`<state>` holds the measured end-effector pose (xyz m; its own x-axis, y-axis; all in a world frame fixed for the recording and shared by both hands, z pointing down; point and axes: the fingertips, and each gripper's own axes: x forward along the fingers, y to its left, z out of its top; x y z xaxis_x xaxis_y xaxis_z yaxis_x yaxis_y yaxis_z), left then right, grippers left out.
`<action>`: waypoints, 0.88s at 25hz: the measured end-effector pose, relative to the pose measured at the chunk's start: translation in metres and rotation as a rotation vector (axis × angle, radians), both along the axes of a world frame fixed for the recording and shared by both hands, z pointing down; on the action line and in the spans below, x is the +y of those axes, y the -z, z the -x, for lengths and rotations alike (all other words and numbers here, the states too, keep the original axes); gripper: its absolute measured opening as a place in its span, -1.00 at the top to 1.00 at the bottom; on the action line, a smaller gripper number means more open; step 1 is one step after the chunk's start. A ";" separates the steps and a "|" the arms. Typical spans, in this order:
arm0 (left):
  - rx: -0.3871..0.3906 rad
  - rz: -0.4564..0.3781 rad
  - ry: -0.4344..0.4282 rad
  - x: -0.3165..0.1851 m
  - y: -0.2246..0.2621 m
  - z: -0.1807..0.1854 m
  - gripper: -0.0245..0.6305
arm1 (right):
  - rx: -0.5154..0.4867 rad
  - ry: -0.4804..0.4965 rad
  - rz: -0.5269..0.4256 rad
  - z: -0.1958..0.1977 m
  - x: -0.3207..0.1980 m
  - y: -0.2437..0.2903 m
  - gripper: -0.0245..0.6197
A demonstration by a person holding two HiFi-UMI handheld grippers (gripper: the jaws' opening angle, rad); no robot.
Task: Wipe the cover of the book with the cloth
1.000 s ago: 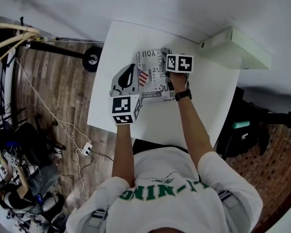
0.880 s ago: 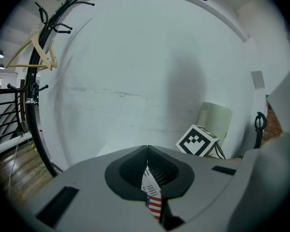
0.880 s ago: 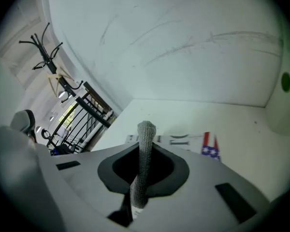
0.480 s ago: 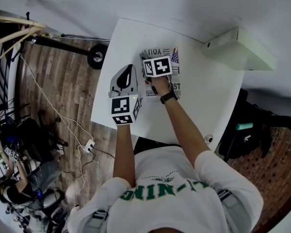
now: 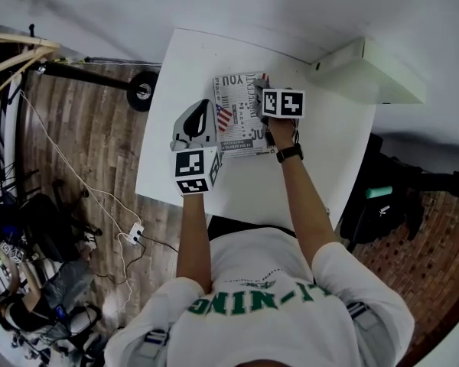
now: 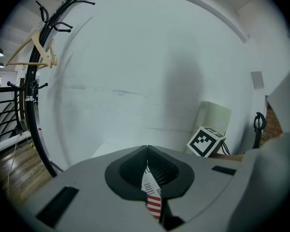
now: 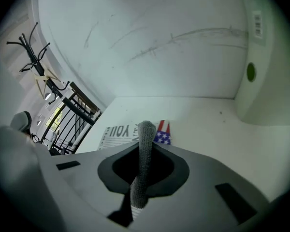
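Observation:
The book (image 5: 239,118), its cover printed like a newspaper with a small US flag, lies flat on the white table (image 5: 306,167). My left gripper (image 5: 207,110) sits at the book's left edge. In the left gripper view a red-striped sliver of the book (image 6: 152,197) is pinched where the left gripper (image 6: 147,153) is shut. My right gripper (image 5: 262,104) is over the right part of the cover, shut on a grey cloth (image 5: 258,95). In the right gripper view the cloth (image 7: 143,158) stands rolled between the jaws of the right gripper (image 7: 144,151), with the book (image 7: 117,131) just beyond it.
A pale box (image 5: 371,71) stands on the table's far right corner against the white wall. The table's left edge drops to a wooden floor with cables (image 5: 111,205) and a black wheel (image 5: 143,94). A coat rack (image 6: 36,57) stands at the left.
The right gripper swept the cloth left across the cover, then came back to the right side. The left gripper stayed at the book's left edge.

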<state>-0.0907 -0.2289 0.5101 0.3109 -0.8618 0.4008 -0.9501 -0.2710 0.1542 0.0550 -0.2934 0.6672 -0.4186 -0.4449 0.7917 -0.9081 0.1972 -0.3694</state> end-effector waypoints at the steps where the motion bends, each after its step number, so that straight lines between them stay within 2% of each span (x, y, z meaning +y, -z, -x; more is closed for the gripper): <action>1: 0.001 0.001 -0.003 0.000 0.000 -0.002 0.88 | 0.006 -0.015 0.000 -0.008 -0.001 0.000 0.83; 5: 0.000 0.001 -0.006 0.002 0.000 -0.003 0.88 | 0.014 -0.046 -0.001 -0.021 -0.002 0.001 0.83; 8: -0.004 0.001 0.002 0.004 0.001 0.002 0.88 | 0.021 -0.049 0.007 -0.013 -0.001 0.002 0.83; 10: -0.009 0.004 0.011 0.006 0.001 0.007 0.88 | -0.035 -0.030 0.024 0.009 0.004 0.002 0.83; 13: -0.020 0.009 0.026 0.009 0.000 0.015 0.88 | -0.089 0.059 0.039 0.057 0.019 0.005 0.83; 17: -0.035 0.016 0.044 0.012 -0.001 0.024 0.88 | -0.117 0.166 0.058 0.113 0.038 0.004 0.83; 22: -0.029 0.030 0.054 0.014 -0.005 0.029 0.88 | -0.086 0.206 0.064 0.129 0.046 -0.004 0.83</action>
<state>-0.1200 -0.2145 0.5156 0.2520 -0.8646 0.4347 -0.9675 -0.2148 0.1336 -0.0735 -0.2479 0.6710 -0.5630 -0.2927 0.7729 -0.8154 0.3490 -0.4618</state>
